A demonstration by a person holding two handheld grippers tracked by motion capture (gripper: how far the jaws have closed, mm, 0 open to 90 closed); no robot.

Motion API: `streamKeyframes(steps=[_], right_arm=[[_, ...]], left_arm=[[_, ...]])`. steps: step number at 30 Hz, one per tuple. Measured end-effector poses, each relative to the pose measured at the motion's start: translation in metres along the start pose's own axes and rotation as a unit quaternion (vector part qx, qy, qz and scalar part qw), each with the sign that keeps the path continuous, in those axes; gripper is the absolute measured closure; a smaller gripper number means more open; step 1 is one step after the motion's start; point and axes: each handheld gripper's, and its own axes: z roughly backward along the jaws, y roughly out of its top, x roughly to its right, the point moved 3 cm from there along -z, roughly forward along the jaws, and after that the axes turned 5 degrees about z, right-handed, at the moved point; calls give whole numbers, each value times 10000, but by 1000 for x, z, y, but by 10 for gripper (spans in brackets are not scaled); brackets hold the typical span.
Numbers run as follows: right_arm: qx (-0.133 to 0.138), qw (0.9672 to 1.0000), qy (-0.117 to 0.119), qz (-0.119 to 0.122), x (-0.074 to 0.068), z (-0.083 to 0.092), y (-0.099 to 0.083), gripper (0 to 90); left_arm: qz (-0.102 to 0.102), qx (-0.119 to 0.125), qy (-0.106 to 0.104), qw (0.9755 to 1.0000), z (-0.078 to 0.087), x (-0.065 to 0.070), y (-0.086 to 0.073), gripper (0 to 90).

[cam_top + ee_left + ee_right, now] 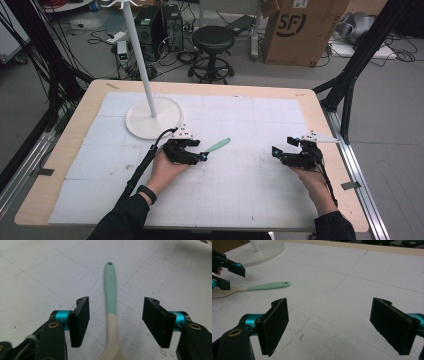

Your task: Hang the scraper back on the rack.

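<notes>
Nearest to me in the left gripper view, my left claw [115,322] stands wide apart, its two black ribbed jaws on either side of a spatula with a mint-green handle and a pale wooden lower part [110,302], neither jaw touching it. The spatula lies flat on the white gridded foam mat [50,270] that covers the counter, its green end with a small hole pointing away from me and the pale part running down between the jaws toward the camera. In the high view the same spatula [218,145] lies near the middle of the mat, just ahead of my left claw [202,156], its green end angled up and to the right. My right claw [276,151] is well apart from it on the right side of the mat, also spread wide with nothing between its jaws; in the right gripper view its jaws [329,325] frame bare mat, with the spatula [262,287] farther off. Behind my left hand stands a white round-based stand with a thin upright pole [150,112] on the mat. The light wooden counter [75,120] shows as a border around the mat.
</notes>
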Motion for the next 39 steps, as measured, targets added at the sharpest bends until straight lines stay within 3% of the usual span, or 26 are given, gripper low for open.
streamKeyframes(steps=[14, 18, 21, 25, 34, 39], right_arm=[[-37, 10000, 11, 11, 0, -1, -1, 145], [-51, 10000, 20, -1, -1, -1, -1, 145], [-37, 10000, 3, 13, 0, -1, -1, 145], [-26, 10000, 11, -2, 0, -1, 0, 145], [-24, 10000, 18, 15, -1, 0, 0, 145], [-42, 10000, 12, -2, -1, 0, 0, 145]], left_arm=[[-300, -332, 251, 9987, -11, 5, -5, 680], [-439, -458, 386, 9972, -14, 8, -5, 696], [-364, -462, 400, 9975, -14, 7, -5, 708], [-277, -466, 425, 9976, -13, 5, -5, 793], [-347, -425, 503, 9972, -13, 7, -6, 806], [-227, -400, 444, 9980, -9, 5, -4, 807]])
